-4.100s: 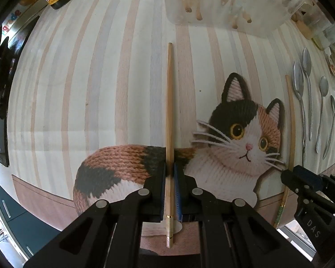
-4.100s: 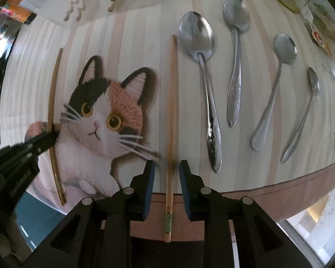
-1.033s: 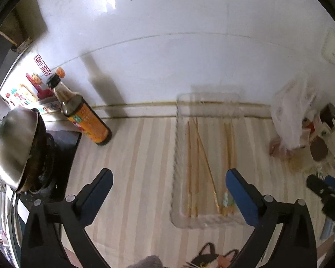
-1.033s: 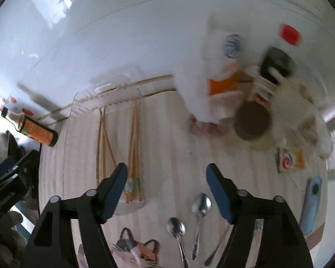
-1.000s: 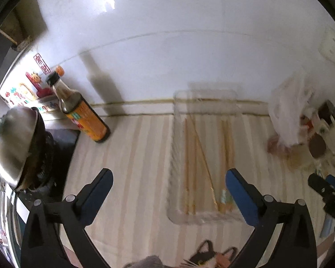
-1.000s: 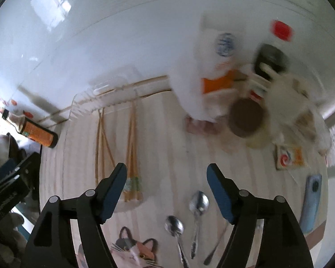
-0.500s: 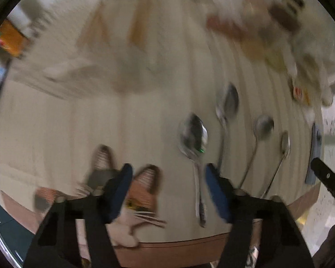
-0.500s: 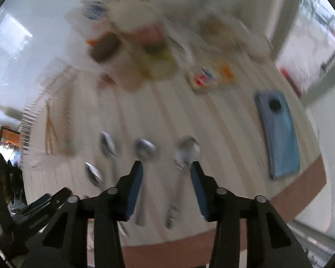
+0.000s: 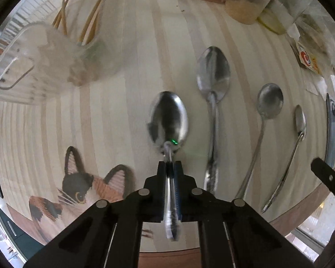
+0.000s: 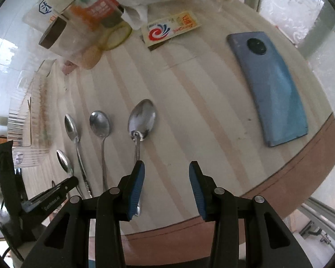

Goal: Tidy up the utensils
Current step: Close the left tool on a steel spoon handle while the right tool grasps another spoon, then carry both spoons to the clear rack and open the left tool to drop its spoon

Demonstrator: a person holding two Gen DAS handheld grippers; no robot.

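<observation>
My left gripper (image 9: 170,167) is shut on the handle of a large steel spoon (image 9: 169,120), whose bowl points away from me over the striped table. Three more spoons lie to its right: a large one (image 9: 212,76), a round one (image 9: 269,100) and a small one (image 9: 300,120). A clear tray (image 9: 17,67) with several chopsticks (image 9: 89,26) stands at the far left. My right gripper (image 10: 165,178) is open; its left pad (image 10: 136,185) is beside the handle of the rightmost spoon (image 10: 142,118). The other spoons (image 10: 99,122) lie to its left.
A blue phone (image 10: 272,84) lies at the right near the table's front edge (image 10: 301,163). Jars, bags and a packet (image 10: 169,30) crowd the back. A cat picture (image 9: 82,189) is on the mat at the near left.
Both grippers swung down from the tray at the back wall to the spoons. My left gripper closed on the large spoon. My right gripper opened wider over the rightmost spoon's handle.
</observation>
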